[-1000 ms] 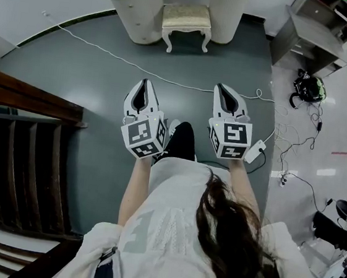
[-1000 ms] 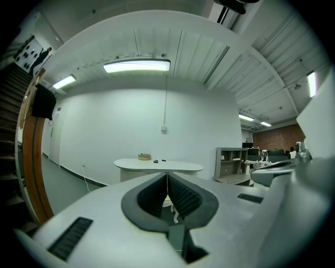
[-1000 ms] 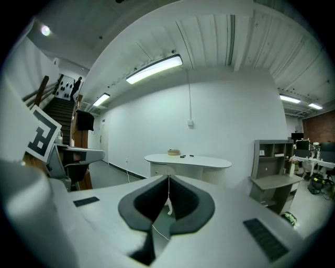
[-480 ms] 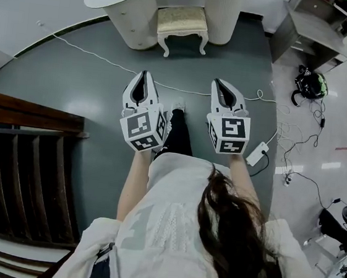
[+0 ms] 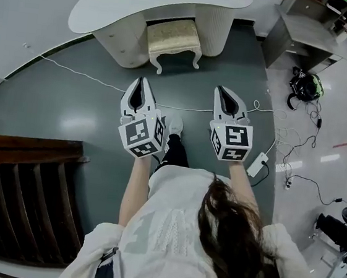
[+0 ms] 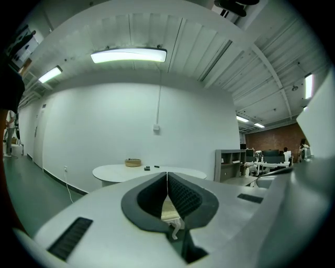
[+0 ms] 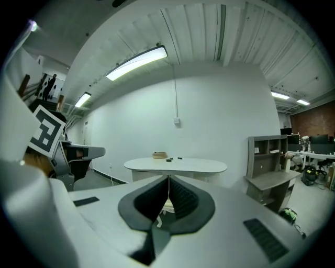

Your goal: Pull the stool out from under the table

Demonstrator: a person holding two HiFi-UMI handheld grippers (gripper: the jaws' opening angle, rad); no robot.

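While well apart from the stool point(image 5: 174, 36) tucked under the bench point(image 5: 101, 10) at twelve o'clock, holding left hand-held gripper point(image 5: 142, 83) and right hand-held gripper point(image 5: 227, 91) aimed at it — jaws pressed together on nothing, probably idle until within reach.

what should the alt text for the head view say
Seen from above, a person holds the left gripper and right gripper, both shut and empty, pointing toward a cushioned stool tucked partly under a white table ahead. Neither gripper touches the stool.
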